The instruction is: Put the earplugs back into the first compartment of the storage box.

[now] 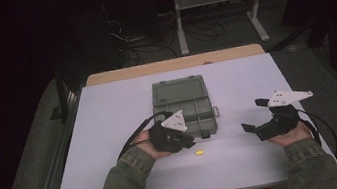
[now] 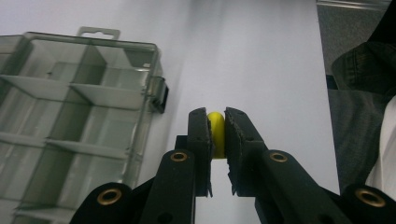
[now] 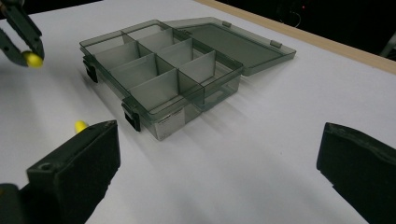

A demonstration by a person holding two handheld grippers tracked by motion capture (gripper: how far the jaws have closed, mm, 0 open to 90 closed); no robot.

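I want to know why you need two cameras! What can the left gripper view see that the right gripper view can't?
Left gripper view: the left gripper up close, its jaws squeezing a yellow piece, and some of the person's clothing at the side.

Right gripper view: the right gripper with its jaws wide apart, a second yellow piece lying on the table, and the lid of the box folded open.

Both: the box with its compartments, the white table and that held yellow piece.
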